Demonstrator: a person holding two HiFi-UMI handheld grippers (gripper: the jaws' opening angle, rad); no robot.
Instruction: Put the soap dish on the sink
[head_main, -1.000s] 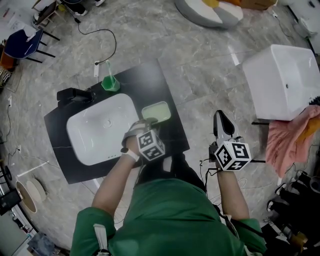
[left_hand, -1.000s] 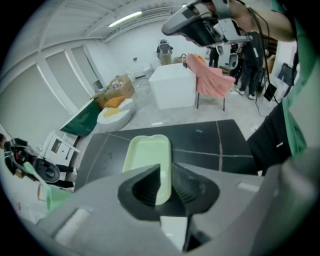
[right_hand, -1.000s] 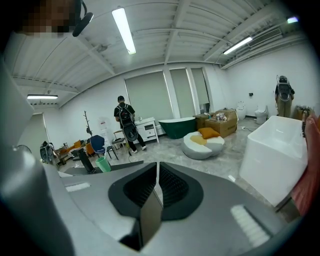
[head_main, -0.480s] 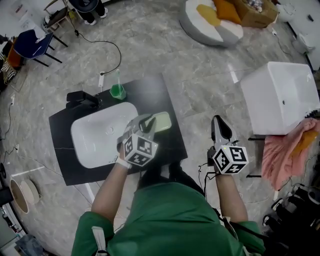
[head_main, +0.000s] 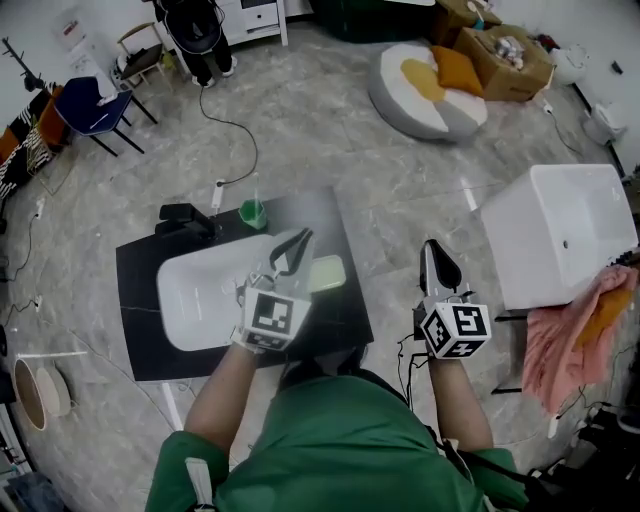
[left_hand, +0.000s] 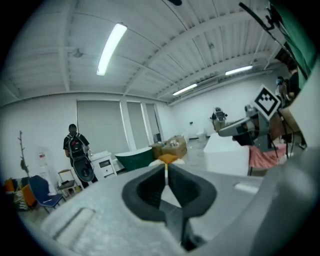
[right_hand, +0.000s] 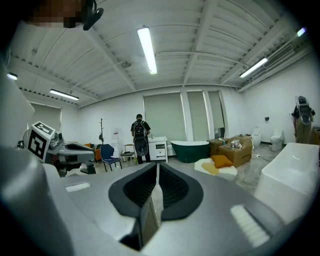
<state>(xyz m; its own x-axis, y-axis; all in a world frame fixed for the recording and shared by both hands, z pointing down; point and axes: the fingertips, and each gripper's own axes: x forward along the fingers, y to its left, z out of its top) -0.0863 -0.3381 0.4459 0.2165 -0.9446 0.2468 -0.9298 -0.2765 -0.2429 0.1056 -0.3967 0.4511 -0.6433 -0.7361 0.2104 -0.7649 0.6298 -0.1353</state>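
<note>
The pale green soap dish (head_main: 326, 272) lies flat on the black counter (head_main: 140, 330), just right of the white sink basin (head_main: 200, 295). My left gripper (head_main: 296, 245) is raised above the dish's left end and is shut with nothing between its jaws; in the left gripper view (left_hand: 166, 174) it points level into the room. To the right of the counter, over the floor, my right gripper (head_main: 436, 258) is shut and empty, and its own view (right_hand: 157, 172) also faces the room.
A green cup (head_main: 252, 212) and a black faucet (head_main: 186, 218) stand at the counter's back edge. A white tub (head_main: 560, 235) with a pink cloth (head_main: 585, 325) is at the right. A beanbag (head_main: 428, 80), a blue chair (head_main: 95, 108) and a standing person (head_main: 195, 25) are farther off.
My left gripper has lifted off the soap dish and tipped up to point level; the dish stays on the counter. The right gripper has hardly moved. The head view now takes in more floor.
</note>
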